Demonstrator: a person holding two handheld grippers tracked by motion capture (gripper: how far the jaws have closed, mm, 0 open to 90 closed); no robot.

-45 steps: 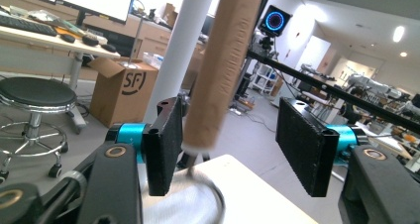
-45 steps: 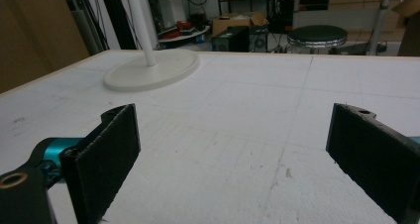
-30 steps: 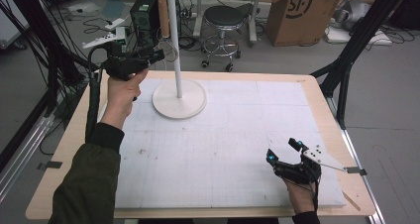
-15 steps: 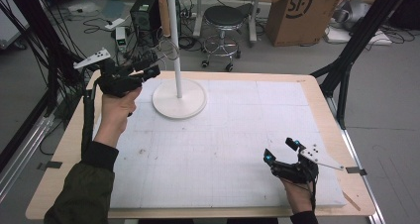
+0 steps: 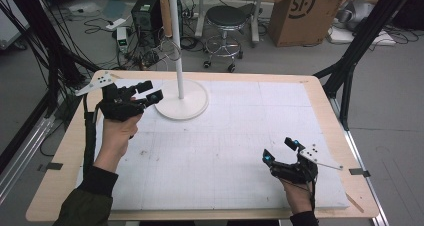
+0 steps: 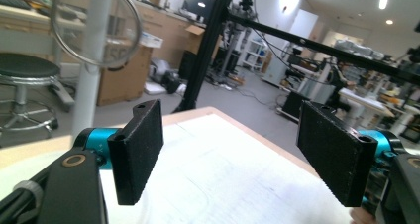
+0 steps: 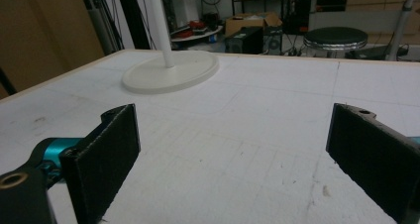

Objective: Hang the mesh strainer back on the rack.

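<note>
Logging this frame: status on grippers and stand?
Left gripper open, beside white round-based pole stand. Right gripper open, near table edge. Nothing between.

Behind the counter (image 5: 330, 111), a black round stool (image 5: 227, 18) stands on the grey floor. Right of the stool sits a cardboard box (image 5: 297, 11); left of it, a black computer case (image 5: 145, 11) among loose cables.

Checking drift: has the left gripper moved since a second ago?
Yes. The left gripper dropped lower and toward the person, measured against the white stand's base.
</note>
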